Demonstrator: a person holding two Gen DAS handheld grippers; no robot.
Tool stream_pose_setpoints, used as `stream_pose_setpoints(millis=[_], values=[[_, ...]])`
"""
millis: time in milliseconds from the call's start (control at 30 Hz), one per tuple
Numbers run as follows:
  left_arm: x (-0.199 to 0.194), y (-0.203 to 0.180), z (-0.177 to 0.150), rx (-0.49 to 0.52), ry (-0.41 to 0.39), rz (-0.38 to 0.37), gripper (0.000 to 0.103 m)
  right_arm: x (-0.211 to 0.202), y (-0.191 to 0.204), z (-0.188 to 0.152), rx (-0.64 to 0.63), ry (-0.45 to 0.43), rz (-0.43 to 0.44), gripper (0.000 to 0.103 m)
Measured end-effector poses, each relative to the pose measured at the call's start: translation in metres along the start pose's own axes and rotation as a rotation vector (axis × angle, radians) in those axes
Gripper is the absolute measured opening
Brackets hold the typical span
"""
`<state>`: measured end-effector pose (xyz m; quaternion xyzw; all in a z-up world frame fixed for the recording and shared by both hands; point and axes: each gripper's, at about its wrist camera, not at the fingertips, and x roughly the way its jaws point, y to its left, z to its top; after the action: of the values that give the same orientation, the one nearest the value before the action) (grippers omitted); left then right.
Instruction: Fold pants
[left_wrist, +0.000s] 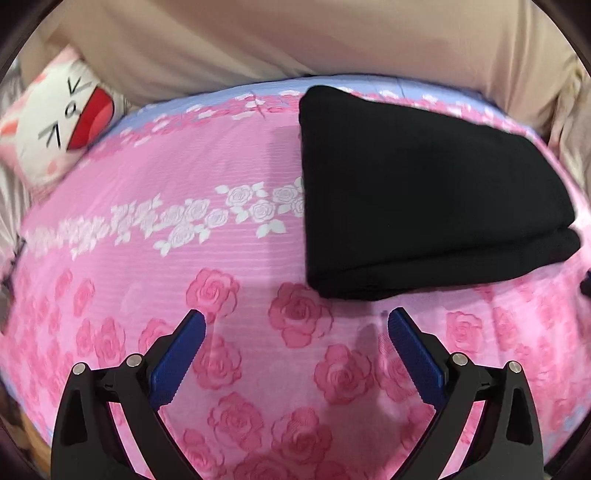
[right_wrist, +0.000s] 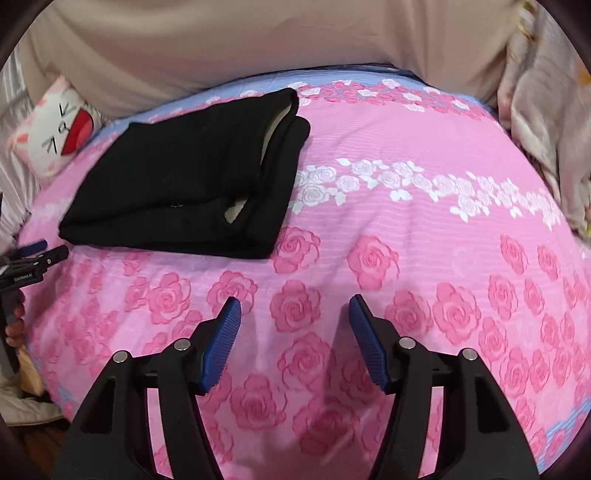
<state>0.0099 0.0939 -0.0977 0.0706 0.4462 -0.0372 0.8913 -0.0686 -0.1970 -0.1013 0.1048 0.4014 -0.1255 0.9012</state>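
Observation:
The black pants (left_wrist: 424, 195) lie folded into a thick rectangle on the pink rose-print bedsheet (left_wrist: 184, 258). In the left wrist view they sit ahead and to the right of my left gripper (left_wrist: 297, 319), which is open over bare sheet with nothing between its blue pads. In the right wrist view the black pants (right_wrist: 184, 177) lie ahead and to the left, a pale lining showing at the right fold. My right gripper (right_wrist: 294, 304) is open over the sheet, holding nothing. The left gripper (right_wrist: 37, 251) shows at the left edge, just short of the pants' near corner.
A white cartoon pillow (left_wrist: 55, 122) lies at the bed's far left corner. A beige curtain or wall (left_wrist: 295, 37) runs behind the bed. Bunched pale bedding (right_wrist: 546, 110) is piled at the bed's right side. A hand (right_wrist: 14, 325) holds the left tool's handle.

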Motion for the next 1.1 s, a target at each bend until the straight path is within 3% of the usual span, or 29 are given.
stream_pose_setpoints(millis=[100, 300, 333, 367, 400, 433, 467, 500, 600, 633, 733, 800, 867, 933, 1000, 1033, 1100], values=[[0.012, -0.006, 0.008, 0.029, -0.009, 0.039, 0.098, 0.007, 0.006, 0.009, -0.03, -0.003, 0.0, 0.06], [0.025, 0.0, 0.03, -0.006, 0.009, -0.014, 0.098, 0.036, 0.011, 0.036, -0.045, 0.002, 0.015, 0.061], [0.029, 0.0, 0.033, -0.011, 0.012, -0.024, 0.098, 0.038, 0.012, 0.04, -0.046, -0.001, 0.022, 0.057], [0.031, -0.001, 0.037, -0.011, 0.008, -0.037, 0.098, 0.04, 0.012, 0.045, -0.049, -0.004, 0.049, 0.037], [0.033, -0.002, 0.041, -0.013, 0.005, -0.054, 0.087, 0.042, 0.012, 0.048, -0.042, -0.008, 0.1, 0.03], [0.031, -0.003, 0.043, -0.012, 0.005, -0.125, 0.062, 0.042, 0.012, 0.051, -0.03, -0.016, 0.112, 0.023], [0.027, -0.006, 0.045, -0.013, 0.004, -0.16, 0.051, 0.037, 0.016, 0.052, -0.045, -0.028, 0.096, 0.019], [0.021, -0.008, 0.047, -0.007, 0.02, -0.215, 0.031, 0.03, 0.017, 0.053, -0.04, -0.043, 0.101, 0.018], [0.001, -0.006, 0.042, 0.011, -0.013, -0.18, 0.025, -0.006, 0.009, 0.047, 0.014, -0.092, 0.142, 0.011], [-0.009, -0.004, 0.037, 0.026, -0.025, -0.175, 0.023, -0.02, 0.007, 0.041, 0.018, -0.102, 0.14, 0.003], [-0.028, 0.0, 0.018, 0.04, -0.018, -0.182, 0.018, -0.035, -0.004, 0.023, 0.04, -0.095, 0.079, 0.0], [-0.03, 0.001, 0.009, 0.033, -0.012, -0.166, 0.018, -0.031, -0.017, 0.007, 0.055, -0.05, 0.025, 0.0], [-0.027, 0.006, 0.004, 0.018, -0.014, -0.148, 0.027, -0.023, -0.026, -0.001, 0.071, -0.022, -0.024, 0.006], [-0.024, 0.008, 0.006, 0.008, -0.029, -0.094, 0.067, -0.018, -0.02, -0.002, 0.059, -0.009, 0.005, 0.007], [-0.024, 0.004, 0.008, 0.022, -0.074, -0.058, 0.09, -0.012, -0.005, 0.001, 0.012, -0.009, 0.035, 0.04], [-0.023, 0.001, 0.011, 0.038, -0.093, -0.046, 0.089, -0.007, 0.005, 0.004, -0.024, -0.02, 0.031, 0.064], [-0.018, -0.011, 0.016, 0.103, -0.113, -0.04, 0.089, 0.0, 0.021, 0.009, -0.087, -0.032, 0.002, 0.066]])
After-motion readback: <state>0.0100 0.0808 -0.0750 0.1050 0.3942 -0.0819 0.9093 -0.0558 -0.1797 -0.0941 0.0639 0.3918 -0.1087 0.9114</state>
